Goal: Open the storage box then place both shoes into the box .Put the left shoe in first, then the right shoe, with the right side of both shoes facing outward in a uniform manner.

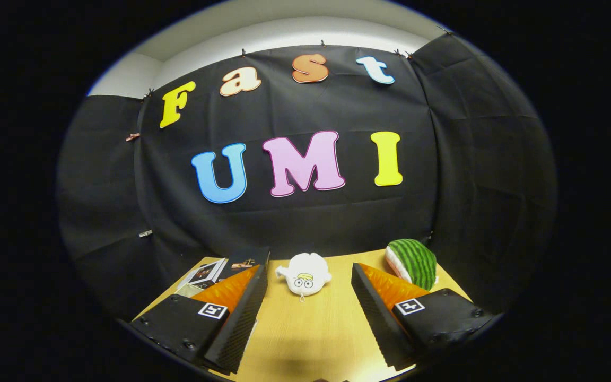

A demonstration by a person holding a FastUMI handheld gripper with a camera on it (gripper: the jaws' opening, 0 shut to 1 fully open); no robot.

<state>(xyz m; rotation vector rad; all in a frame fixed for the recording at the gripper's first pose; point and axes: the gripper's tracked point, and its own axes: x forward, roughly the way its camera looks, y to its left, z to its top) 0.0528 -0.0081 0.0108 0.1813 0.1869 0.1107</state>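
Hovering over the table [305,339], the gripper [310,289] holds its fingers apart — nothing between. White plush toy [304,273] at twelve o'clock, watermelon plush [414,260] at two

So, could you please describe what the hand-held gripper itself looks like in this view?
The hand-held gripper has two wedge-shaped fingers with ribbed inner pads. Each sits on a dark block fastened with screws and carries a small square black-and-white marker. No cables or sleeves are visible.
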